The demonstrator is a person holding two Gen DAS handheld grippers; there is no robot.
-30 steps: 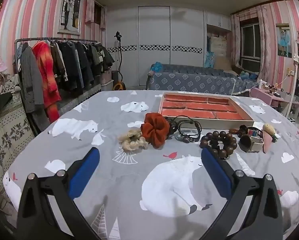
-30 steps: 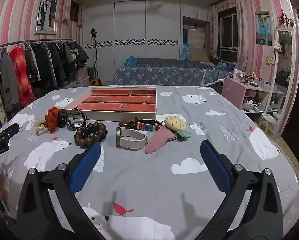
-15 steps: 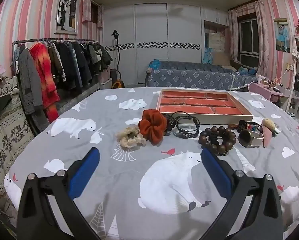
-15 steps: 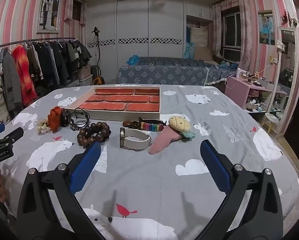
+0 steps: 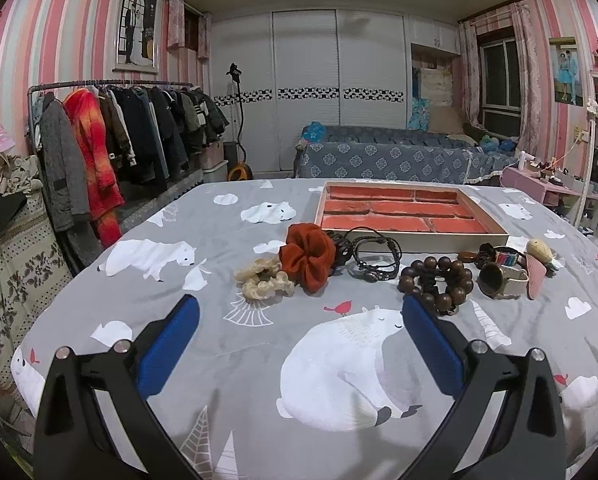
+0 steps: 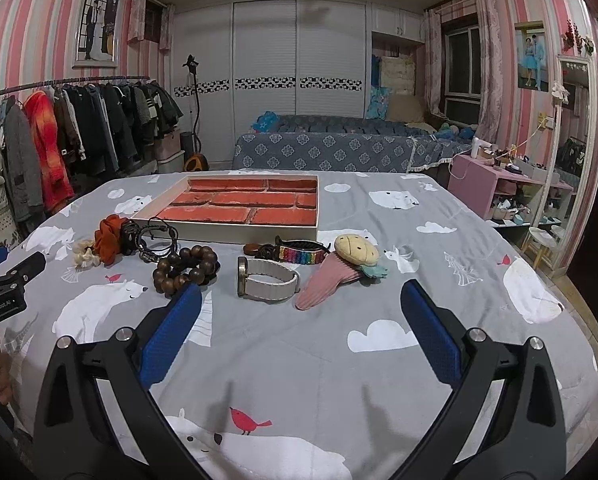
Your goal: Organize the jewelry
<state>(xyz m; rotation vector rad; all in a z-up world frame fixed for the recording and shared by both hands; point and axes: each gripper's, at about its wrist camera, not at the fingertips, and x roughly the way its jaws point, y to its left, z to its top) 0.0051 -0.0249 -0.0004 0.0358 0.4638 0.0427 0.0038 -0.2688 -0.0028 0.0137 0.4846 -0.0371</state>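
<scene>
On the grey polar-bear bedsheet (image 5: 227, 360), all the jewellery lies in a row in front of the near long wall of the shallow cream tray with red brick-pattern lining (image 5: 403, 216); tray holds nothing yet. Row from my left: cream ruffled scrunchie (image 5: 261, 280), rust-orange fabric scrunchie (image 5: 309, 256), black cord bracelets (image 5: 375, 254), dark wooden bead bracelet (image 5: 437, 280), white-strap watch (image 6: 267, 276), rainbow-striped band (image 6: 301, 251), pink plush hair clip with yellow top (image 6: 339, 270). My left gripper (image 5: 299, 344) hangs above the sheet, jaws wide, holding nothing; my right gripper (image 6: 301, 320) the same, wide and empty. Key relation: the watch sits straight ahead of my right jaws, slightly left of centre, its strap loop running across my view, parallel to the tray's near wall. Right is nearer the watch, band and clip; left is nearer the scrunchies and cords. Beads sit between both. Likely first pick, I'd judge: watch with right, then forward into the tray.
</scene>
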